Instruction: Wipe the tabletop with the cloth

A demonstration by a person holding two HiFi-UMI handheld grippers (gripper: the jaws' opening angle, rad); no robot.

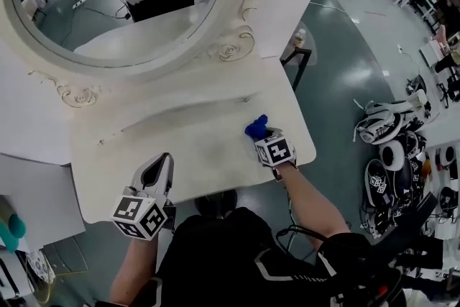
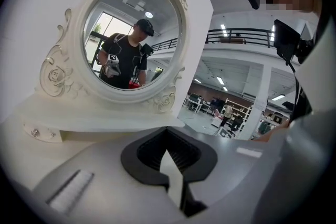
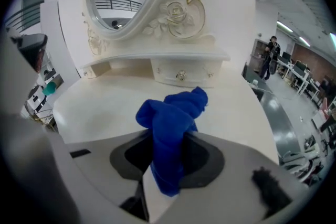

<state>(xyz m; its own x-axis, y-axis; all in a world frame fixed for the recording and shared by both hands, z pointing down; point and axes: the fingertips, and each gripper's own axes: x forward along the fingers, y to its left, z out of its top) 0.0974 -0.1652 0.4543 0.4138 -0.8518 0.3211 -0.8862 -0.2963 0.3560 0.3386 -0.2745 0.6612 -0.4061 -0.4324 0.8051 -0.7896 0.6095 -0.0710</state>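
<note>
Right gripper (image 1: 264, 137): my jaws are clamped on the blue cloth (image 3: 170, 123), with nothing else in them. A tail of it runs back down between the jaws, and a bunched wad sticks out past the tips. Left gripper (image 2: 169, 162): jaws pressed together, nothing between them (just the seam where the pads meet).

The cloth wad sits over the right front part of the white tabletop (image 1: 187, 147), near the front edge. I cannot tell from either view whether it actually touches the surface. The left gripper is over the front left edge of the same top, well apart from the cloth. Behind both grippers is the raised shelf with a small drawer (image 3: 181, 75), and above that the round mirror (image 1: 122, 3) in its carved frame.

Handling, my read: the cloth is soft, limp and light, with no stiffness, so it will fold and trail rather than push. Pinching it at the bunched middle, as now, looks like a sound hold. A thin edge would likely slide out under drag. For wiping, the free wad probably needs pressing down so that more fabric meets the top.
</note>
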